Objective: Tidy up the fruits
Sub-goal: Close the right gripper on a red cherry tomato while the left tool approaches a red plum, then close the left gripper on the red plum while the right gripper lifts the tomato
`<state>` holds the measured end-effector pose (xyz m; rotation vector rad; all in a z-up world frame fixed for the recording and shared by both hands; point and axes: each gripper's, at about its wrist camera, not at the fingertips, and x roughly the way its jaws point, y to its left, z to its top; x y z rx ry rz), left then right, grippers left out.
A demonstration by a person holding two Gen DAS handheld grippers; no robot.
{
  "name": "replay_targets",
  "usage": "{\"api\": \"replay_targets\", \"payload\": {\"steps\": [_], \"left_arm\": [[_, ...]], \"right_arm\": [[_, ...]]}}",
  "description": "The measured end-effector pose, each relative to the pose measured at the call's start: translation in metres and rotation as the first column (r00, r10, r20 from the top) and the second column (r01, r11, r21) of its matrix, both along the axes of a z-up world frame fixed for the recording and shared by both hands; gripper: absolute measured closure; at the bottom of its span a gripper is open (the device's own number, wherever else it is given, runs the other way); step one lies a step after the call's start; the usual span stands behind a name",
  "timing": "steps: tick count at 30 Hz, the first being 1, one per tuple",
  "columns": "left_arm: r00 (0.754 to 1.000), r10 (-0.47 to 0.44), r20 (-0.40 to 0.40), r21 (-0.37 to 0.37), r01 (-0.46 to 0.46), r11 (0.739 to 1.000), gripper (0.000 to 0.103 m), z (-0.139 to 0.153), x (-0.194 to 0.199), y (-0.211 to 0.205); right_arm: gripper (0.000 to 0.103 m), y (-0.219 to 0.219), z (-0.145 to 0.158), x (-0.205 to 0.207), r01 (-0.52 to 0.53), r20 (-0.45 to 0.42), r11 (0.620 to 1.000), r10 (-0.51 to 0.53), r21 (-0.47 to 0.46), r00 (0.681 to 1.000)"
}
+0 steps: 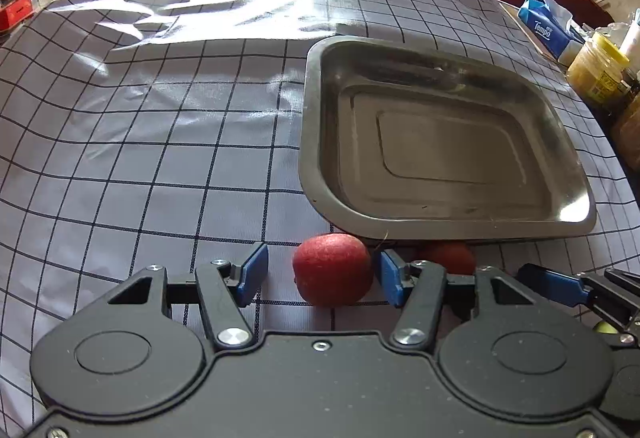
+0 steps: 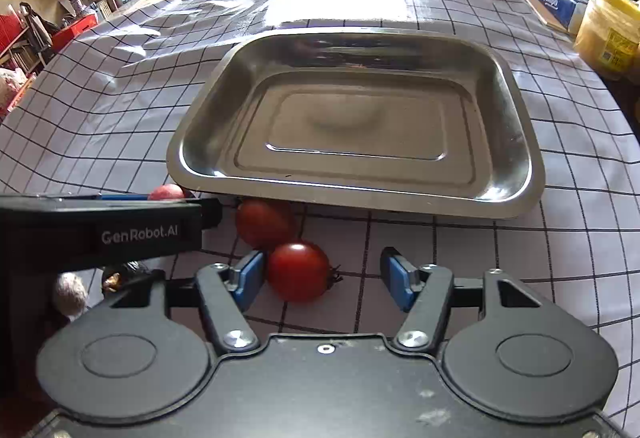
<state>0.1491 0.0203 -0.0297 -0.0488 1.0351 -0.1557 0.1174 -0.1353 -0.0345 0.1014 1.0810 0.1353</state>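
Note:
A matte red fruit [image 1: 331, 270] lies on the checked cloth between the blue pads of my left gripper [image 1: 320, 272]. The right pad is at its side and the left pad stands clear, so the jaws are open. A second red fruit [image 1: 448, 256] sits just behind, near the steel tray [image 1: 312, 142]. In the right wrist view a glossy tomato [image 2: 298, 272] lies inside my right gripper [image 2: 323, 274]. It rests against the left pad with a wide gap to the right pad, so this gripper is open too. Another tomato [image 2: 264, 224] lies just beyond, before the empty tray [image 2: 188, 154].
The left gripper's black body [image 2: 100, 234] crosses the left of the right wrist view, close beside the right gripper. A tissue box [image 1: 548, 30] and a yellow-lidded jar [image 1: 596, 74] stand at the table's right edge. A small pale round object [image 2: 70, 294] lies at the near left.

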Motion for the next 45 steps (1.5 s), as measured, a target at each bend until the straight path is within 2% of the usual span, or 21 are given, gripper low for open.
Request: {"api": "replay_targets", "payload": {"steps": [6, 9, 14, 23, 30, 37, 45], "left_arm": [[1.000, 0.000, 0.005, 0.010, 0.000, 1.000, 0.042, 0.000, 0.000, -0.001], [1.000, 0.009, 0.000, -0.006, -0.009, 1.000, 0.043, 0.001, 0.000, 0.001], [1.000, -0.003, -0.021, -0.065, 0.002, 0.998, 0.054, 0.003, 0.001, 0.006], [0.999, -0.038, -0.025, -0.057, 0.037, 0.998, 0.055, 0.007, -0.004, 0.003], [0.995, -0.090, 0.048, -0.086, 0.094, 0.992, 0.055, 0.026, -0.019, 0.003], [0.993, -0.102, 0.063, -0.085, 0.108, 0.991, 0.055, 0.026, -0.020, -0.002], [0.989, -0.063, 0.137, -0.070, 0.073, 0.995, 0.055, 0.036, -0.022, -0.005]], "right_arm": [[0.068, 0.005, -0.001, -0.001, 0.004, 0.023, 0.998, -0.002, -0.059, 1.000], [0.068, 0.001, 0.000, 0.001, 0.010, 0.018, 0.999, -0.010, -0.043, 1.000], [0.069, -0.004, 0.000, 0.003, 0.013, 0.002, 1.000, -0.013, -0.017, 1.000], [0.069, -0.011, 0.002, 0.005, 0.004, -0.059, 1.000, -0.002, 0.031, 0.998], [0.069, -0.022, 0.005, 0.007, -0.007, -0.129, 0.991, 0.024, 0.131, 0.991], [0.069, -0.029, 0.014, 0.004, -0.002, -0.104, 0.987, 0.019, 0.162, 0.994], [0.069, -0.050, 0.036, -0.004, 0.042, 0.009, 0.975, -0.045, 0.220, 0.999]]}}
